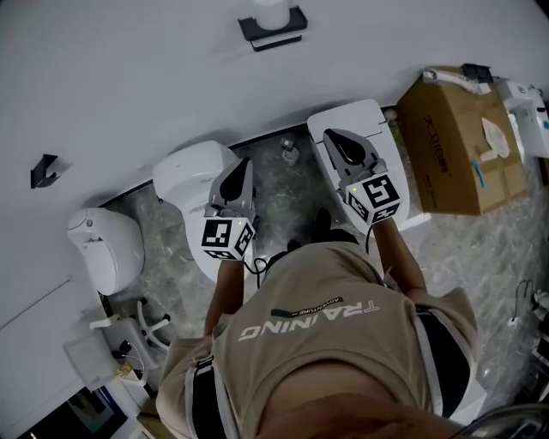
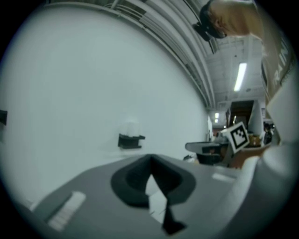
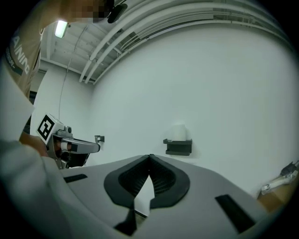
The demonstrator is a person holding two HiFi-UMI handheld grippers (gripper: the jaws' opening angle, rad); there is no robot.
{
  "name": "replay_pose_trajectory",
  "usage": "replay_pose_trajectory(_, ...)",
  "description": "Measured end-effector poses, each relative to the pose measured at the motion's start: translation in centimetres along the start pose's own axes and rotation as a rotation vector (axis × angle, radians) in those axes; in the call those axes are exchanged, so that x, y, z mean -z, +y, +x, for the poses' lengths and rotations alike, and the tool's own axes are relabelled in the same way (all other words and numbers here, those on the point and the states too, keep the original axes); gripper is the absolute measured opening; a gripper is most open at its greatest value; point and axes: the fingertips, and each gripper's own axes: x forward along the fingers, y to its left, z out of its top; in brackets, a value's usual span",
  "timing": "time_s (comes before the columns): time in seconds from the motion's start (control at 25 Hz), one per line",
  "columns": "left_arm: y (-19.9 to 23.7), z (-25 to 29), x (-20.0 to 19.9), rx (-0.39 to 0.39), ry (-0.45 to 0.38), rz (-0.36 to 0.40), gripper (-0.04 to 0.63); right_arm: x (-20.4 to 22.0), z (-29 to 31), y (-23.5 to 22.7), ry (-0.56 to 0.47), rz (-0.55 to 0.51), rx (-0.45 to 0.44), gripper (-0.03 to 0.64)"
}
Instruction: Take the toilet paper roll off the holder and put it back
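- The toilet paper roll (image 1: 273, 12) stands upright on the black holder (image 1: 273, 33), which is fixed on the white wall (image 1: 129, 69). It is well apart from both grippers.
- The left gripper (image 1: 245, 165) has its jaws pressed together, with nothing between them.
- The right gripper (image 1: 331, 135) also has its jaws pressed together and is empty.
- The roll is probably light and soft, and it may be crushed under a hard squeeze.
- A gentle hold across its round sides, near the middle, seems best, after the jaws are spread.
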Motion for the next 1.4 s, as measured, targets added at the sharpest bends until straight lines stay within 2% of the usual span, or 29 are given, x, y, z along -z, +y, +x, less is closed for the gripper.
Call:
replay_pose_trajectory(0.2, -0.3, 3.5, -0.6, -0.042, 0.021, 0.030, 0.005, 0.0, 1.7, -3.9, -0.040, 0.034, -0.025, 0.014)
replay_pose_trajectory(0.44, -0.1, 6.8, 0.0, -0.057, 0.019, -0.084, 0.005, 1.1, 3.7, -6.6, -0.035, 0.066, -0.077, 0.014)
replay_pose_trajectory(0.68, 1.5, 8.0, 0.8, -0.089, 0.050, -0.059, 0.005, 2.4, 6.8, -7.0, 0.008, 0.062, -0.119, 0.014)
replay_pose_trajectory(0.96, 6.2, 9.7, 0.8, -0.044, 0.038, -0.080, 0.005, 1.1, 11.4, -5.9, 0.017, 0.031, -0.097, 0.014)
replay_pose_trajectory(1.08, 8.3, 11.2, -1.0, -0.007, 0.008, -0.027, 0.005, -0.5, 13.3, -5.9, 0.018, -0.008, -0.076, 0.014)
replay_pose_trajectory(1.2, 10.9, 12.6, -2.8, 0.022, -0.019, 0.038, 0.005, -1.4, 15.6, -6.4, 0.038, -0.045, -0.016, 0.014)
replay_pose_trajectory(1.4, 14.3, 15.3, -3.1, 0.076, -0.025, 0.062, 0.005, -1.9, 18.0, -7.1, 0.061, -0.088, 0.057, 0.014)
